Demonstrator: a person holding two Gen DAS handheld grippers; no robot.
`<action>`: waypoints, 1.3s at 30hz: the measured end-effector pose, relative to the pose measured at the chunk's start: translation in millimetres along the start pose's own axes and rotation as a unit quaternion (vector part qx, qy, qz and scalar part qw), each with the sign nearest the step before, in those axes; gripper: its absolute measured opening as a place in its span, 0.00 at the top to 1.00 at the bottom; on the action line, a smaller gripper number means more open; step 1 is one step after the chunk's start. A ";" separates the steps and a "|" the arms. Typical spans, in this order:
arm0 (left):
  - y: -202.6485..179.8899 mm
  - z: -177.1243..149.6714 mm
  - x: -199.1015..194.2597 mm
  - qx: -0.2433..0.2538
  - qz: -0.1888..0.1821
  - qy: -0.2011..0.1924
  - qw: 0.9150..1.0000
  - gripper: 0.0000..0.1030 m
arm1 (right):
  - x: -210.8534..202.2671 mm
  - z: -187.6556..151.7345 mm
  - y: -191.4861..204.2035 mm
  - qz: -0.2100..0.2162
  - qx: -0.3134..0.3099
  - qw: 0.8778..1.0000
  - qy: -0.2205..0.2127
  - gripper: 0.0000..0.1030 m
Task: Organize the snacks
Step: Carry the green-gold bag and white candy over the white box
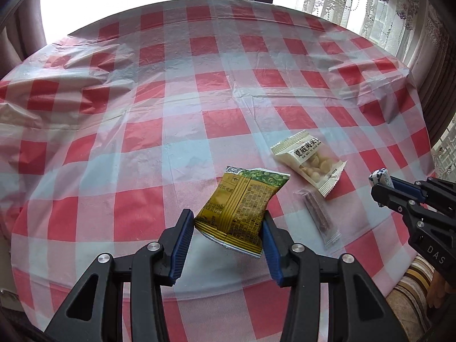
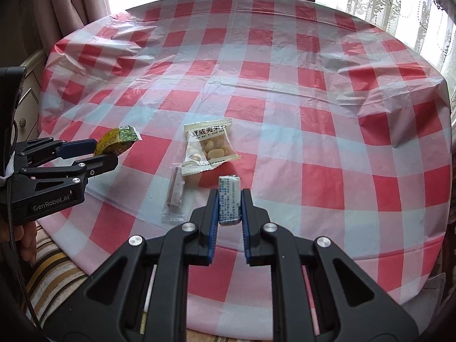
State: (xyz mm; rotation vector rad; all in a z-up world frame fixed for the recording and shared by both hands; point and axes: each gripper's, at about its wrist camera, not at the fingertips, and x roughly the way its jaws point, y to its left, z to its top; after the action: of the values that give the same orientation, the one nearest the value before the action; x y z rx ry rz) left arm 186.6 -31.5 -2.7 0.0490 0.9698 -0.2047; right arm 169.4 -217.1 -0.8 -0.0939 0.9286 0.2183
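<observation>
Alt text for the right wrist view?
The right gripper clamps a small white-and-blue wrapped candy above a red-checked plastic tablecloth. A white nut packet and clear-wrapped brown stick lie ahead.

A yellow-green snack packet (image 1: 238,209) hangs above the worktop, tilted, its printed back showing, pinched at its crumpled lower end between the blue pads of the left claw (image 1: 226,228). A small white-and-blue wrapped candy (image 2: 229,201) stands lengthwise in the right claw (image 2: 229,208), squeezed from both sides and clear of the cloth. Two more snacks lie flat towards the near edge: a white nut packet (image 2: 206,148) with a clear window showing pale nuts, and just beside its near corner, a thin clear sachet (image 2: 174,195) holding a brownish stick.
</observation>
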 end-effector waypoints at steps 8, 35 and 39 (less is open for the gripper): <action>-34.5 -10.5 -23.1 0.017 -0.004 -0.013 1.000 0.54 | -23.9 -21.7 -20.5 -0.018 0.020 1.000 -0.001 0.83; -144.2 -21.8 -45.1 0.112 -0.050 -0.015 0.992 0.54 | -69.9 -82.0 -97.1 -0.063 0.092 0.994 -0.001 0.83; -161.4 -22.7 -47.0 0.127 -0.057 -0.014 0.990 0.54 | -76.0 -92.9 -110.0 -0.072 0.104 0.992 0.001 0.83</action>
State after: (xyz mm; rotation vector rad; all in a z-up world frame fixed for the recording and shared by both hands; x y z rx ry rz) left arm 111.0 -179.5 31.2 0.2244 0.9152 -0.4334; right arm 77.5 -351.4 3.2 0.0327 0.9366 -0.0122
